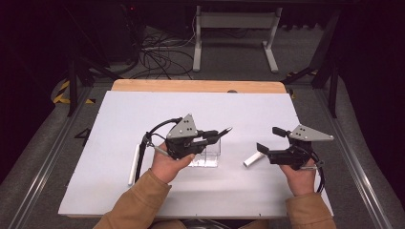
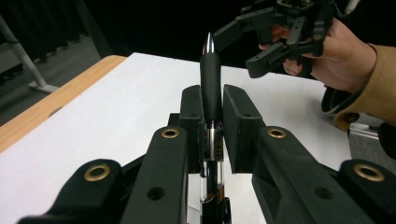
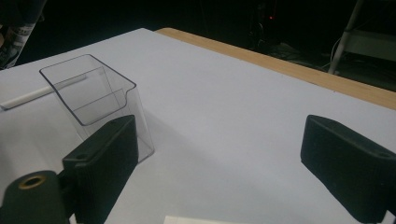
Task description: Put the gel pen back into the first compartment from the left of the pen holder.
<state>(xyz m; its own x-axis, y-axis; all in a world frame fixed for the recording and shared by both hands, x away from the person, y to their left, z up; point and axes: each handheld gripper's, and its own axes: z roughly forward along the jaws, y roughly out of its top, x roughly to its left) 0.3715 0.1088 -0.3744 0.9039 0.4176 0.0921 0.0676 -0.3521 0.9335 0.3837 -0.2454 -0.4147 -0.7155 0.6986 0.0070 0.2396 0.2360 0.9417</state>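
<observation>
A: What's nearest?
B: The person's left hand (image 1: 168, 164) holds the left gripper (image 2: 213, 105), its jaws pinching a pen (image 2: 210, 84) with a black grip and silver tip, raised above the white table (image 1: 143, 109) and pointing toward the right.
A: And the other hand?
B: The right gripper (image 1: 269, 140) is spread wide and holds nothing, held above the table's right side.
A: What lies around them?
B: A clear plastic holder (image 3: 95, 95) stands upright just under the left gripper. A short white cylinder (image 1: 253, 159) lies near the right gripper, and a long white stick (image 1: 133, 164) lies left of the left hand. Farther off, the table's wooden edge (image 1: 198, 86), then cables on the floor.
</observation>
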